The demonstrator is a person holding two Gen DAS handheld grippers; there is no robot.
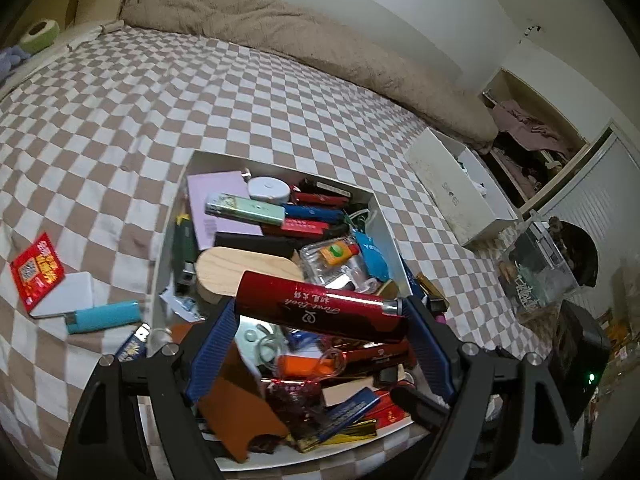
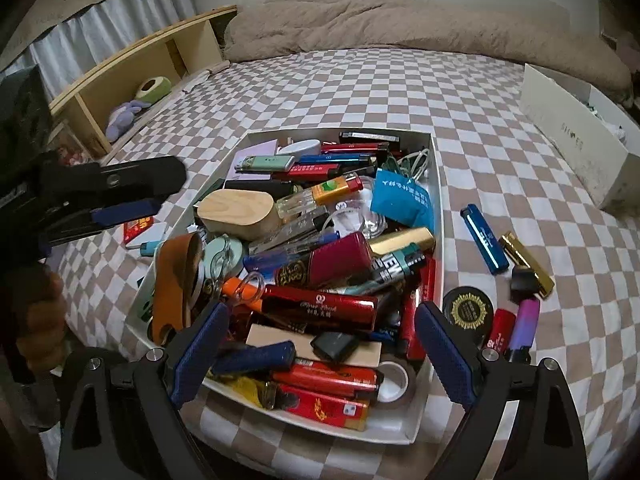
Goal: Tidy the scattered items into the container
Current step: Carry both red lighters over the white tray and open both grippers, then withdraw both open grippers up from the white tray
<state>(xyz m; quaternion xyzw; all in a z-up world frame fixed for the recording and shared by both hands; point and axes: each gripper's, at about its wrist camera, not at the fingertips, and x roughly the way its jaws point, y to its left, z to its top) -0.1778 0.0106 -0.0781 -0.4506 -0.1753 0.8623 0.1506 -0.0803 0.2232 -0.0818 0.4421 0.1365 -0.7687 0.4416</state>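
A white box (image 1: 384,216) (image 2: 438,184) full of lighters and small items sits on the checkered bed. My left gripper (image 1: 320,312) is shut on a red lighter (image 1: 320,310), held lengthwise between the fingers above the box's near end. In the right wrist view the left gripper shows at the left (image 2: 132,200), side on. My right gripper (image 2: 320,320) is open and empty over the box's near end. Loose on the bed: a light blue lighter (image 1: 104,317), a red packet (image 1: 38,272), a blue lighter (image 2: 484,244), a gold lighter (image 2: 528,258), a purple lighter (image 2: 524,322), a round black tin (image 2: 468,306).
A long white box (image 1: 452,192) (image 2: 576,148) lies at the right of the bed. A beige duvet (image 2: 400,28) lies along the far side. A wooden shelf (image 2: 132,64) stands to the left. A clear plastic case (image 1: 536,268) stands off the bed's right edge.
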